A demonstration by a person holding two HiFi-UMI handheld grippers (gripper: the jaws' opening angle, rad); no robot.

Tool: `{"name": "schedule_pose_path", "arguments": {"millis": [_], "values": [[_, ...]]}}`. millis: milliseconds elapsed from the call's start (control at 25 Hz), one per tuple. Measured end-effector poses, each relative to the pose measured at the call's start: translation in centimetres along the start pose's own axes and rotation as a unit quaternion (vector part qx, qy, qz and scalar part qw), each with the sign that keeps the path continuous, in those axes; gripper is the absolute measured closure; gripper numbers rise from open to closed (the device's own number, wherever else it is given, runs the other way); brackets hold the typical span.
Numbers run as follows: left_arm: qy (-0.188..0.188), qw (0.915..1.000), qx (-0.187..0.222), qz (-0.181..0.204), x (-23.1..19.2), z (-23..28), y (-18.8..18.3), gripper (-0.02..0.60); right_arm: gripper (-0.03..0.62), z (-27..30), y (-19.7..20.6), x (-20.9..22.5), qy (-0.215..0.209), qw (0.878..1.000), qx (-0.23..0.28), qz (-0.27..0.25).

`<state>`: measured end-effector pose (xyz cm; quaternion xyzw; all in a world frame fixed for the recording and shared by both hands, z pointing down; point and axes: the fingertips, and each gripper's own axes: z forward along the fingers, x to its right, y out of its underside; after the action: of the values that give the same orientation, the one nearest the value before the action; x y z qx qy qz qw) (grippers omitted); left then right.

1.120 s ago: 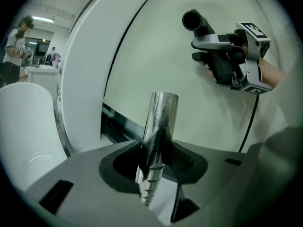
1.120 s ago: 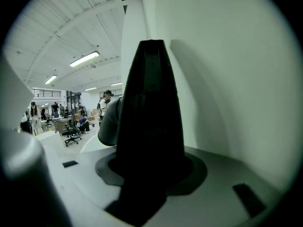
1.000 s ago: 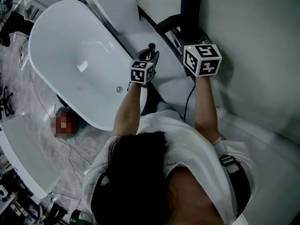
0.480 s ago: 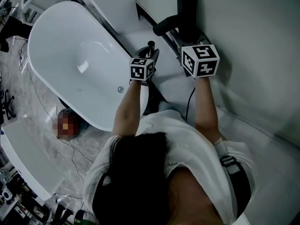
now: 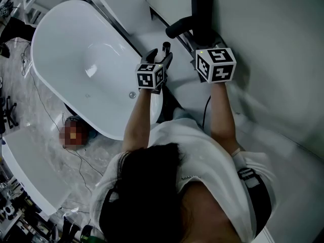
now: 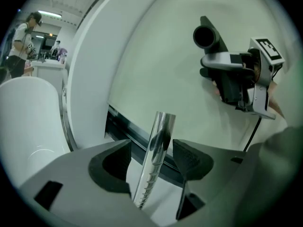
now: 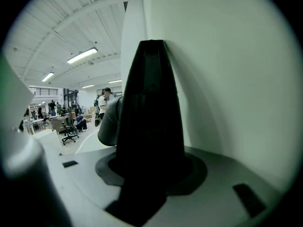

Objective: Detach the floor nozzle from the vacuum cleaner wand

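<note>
A chrome wand tube [image 6: 158,141] stands upright between the jaws of my left gripper [image 6: 151,145]. Those jaws are opening, and a gap shows on each side of the tube. In the head view the left gripper [image 5: 159,52] sits beside the bathtub rim with its fingers spread. My right gripper [image 5: 205,42] is shut on the black vacuum body [image 5: 202,9], which fills the right gripper view [image 7: 149,126]. The left gripper view shows that body's round open tube end [image 6: 206,37] pointing toward the camera. No floor nozzle can be made out.
A white oval bathtub [image 5: 55,44] lies to the left, with a dark ledge [image 6: 132,136] along its far side. A pale wall [image 5: 273,44] rises on the right. A black cable [image 5: 205,110] hangs below the right gripper. Cables cross the marble floor [image 5: 45,115].
My left gripper's jaws have spread apart from the chrome tube and the gripper has shifted slightly left. The right gripper keeps its hold on the black body.
</note>
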<state>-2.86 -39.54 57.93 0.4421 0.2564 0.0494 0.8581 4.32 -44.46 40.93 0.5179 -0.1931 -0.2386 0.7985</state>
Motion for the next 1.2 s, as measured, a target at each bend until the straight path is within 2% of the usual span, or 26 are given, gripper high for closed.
{"name": "schedule_pose_path", "arguments": {"millis": [280, 480, 760, 840, 960, 1080, 1200], "values": [[-0.007, 0.9996, 0.026, 0.008, 0.4, -2.8, -2.2, 0.307, 0.402, -0.2, 1.1, -0.1, 0.035, 0.999, -0.007, -0.002], [-0.027, 0.9973, 0.068, -0.008, 0.0, -5.8, -4.2, 0.308, 0.402, -0.6, 2.1, -0.3, 0.05, 0.999, -0.007, 0.015], [-0.033, 0.9923, 0.119, 0.013, 0.9, -9.1, -6.9, 0.312, 0.402, -1.2, 4.1, -0.3, 0.069, 0.997, -0.018, 0.037], [-0.041, 0.9912, 0.122, 0.031, 1.2, -9.7, -7.0, 0.33, 0.402, -1.5, 4.7, -0.6, 0.073, 0.996, -0.019, 0.046], [-0.056, 0.9882, 0.133, 0.052, 1.4, -10.7, -7.0, 0.393, 0.402, -1.9, 5.5, -1.1, 0.077, 0.996, -0.018, 0.052], [-0.054, 0.9876, 0.137, 0.057, 2.0, -11.4, -7.2, 0.422, 0.402, -2.2, 6.2, -1.6, 0.079, 0.995, -0.021, 0.055], [-0.064, 0.986, 0.145, 0.052, 2.1, -12.1, -7.2, 0.479, 0.402, -2.7, 7.1, -2.1, 0.079, 0.995, -0.023, 0.059]]}}
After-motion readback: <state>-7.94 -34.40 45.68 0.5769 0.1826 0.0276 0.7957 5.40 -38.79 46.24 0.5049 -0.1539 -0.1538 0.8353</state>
